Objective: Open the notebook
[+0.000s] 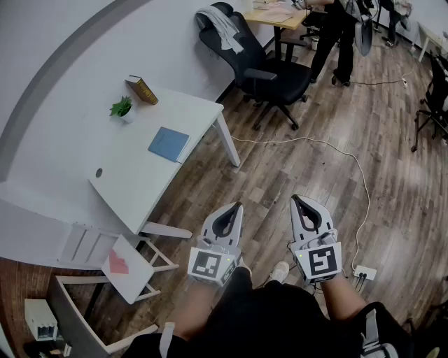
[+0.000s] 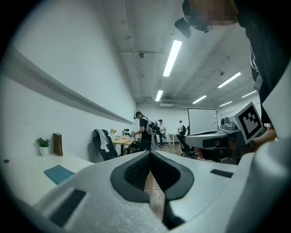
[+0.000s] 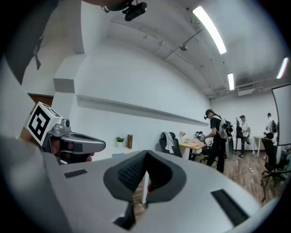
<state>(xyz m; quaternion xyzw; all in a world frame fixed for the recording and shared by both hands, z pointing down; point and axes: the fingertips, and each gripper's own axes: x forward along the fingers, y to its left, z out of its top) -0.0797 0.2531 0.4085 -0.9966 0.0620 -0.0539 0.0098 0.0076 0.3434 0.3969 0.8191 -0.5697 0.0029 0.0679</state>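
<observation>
A closed blue notebook (image 1: 169, 144) lies flat on the white table (image 1: 133, 182), near its right edge. It also shows in the left gripper view, where the notebook (image 2: 58, 174) sits low at the left. Both grippers hang over the wooden floor, well to the right of the table and apart from it. My left gripper (image 1: 229, 218) is shut with nothing between its jaws, and its tips (image 2: 150, 155) point level into the room. My right gripper (image 1: 308, 210) is beside it, also shut and empty (image 3: 145, 157).
A small potted plant (image 1: 122, 108) and an upright brown book (image 1: 142, 90) stand at the table's far end. A black office chair (image 1: 269, 70) is beyond the table. A white chair (image 1: 126, 269) stands at the lower left. A power strip (image 1: 364, 273) and its cable lie on the floor. People stand by a wooden desk (image 1: 276, 15).
</observation>
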